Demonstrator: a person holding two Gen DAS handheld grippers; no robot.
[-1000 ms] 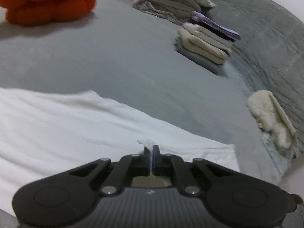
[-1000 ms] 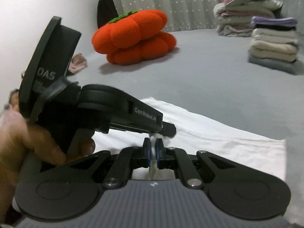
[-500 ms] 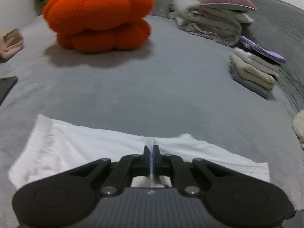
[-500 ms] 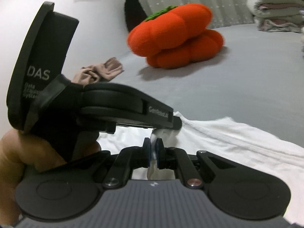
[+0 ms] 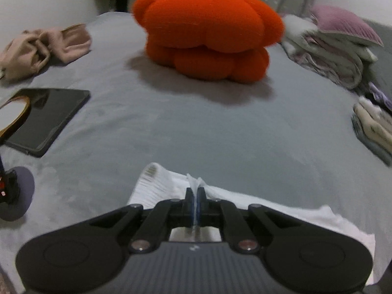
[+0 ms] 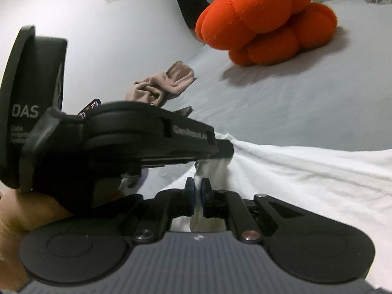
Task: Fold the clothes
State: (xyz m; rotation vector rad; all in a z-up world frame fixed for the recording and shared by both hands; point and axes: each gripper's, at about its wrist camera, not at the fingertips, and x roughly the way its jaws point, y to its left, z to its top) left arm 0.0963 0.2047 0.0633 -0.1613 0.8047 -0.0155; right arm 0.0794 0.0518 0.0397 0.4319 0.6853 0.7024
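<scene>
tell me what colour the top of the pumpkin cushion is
Green, on an orange pumpkin cushion; the left wrist view shows it best.

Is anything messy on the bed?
Yes. A pinkish-beige garment lies crumpled near the far left edge of the bed, unlike the neat folded stacks on the right. A dark tablet also lies among the laundry.
</scene>
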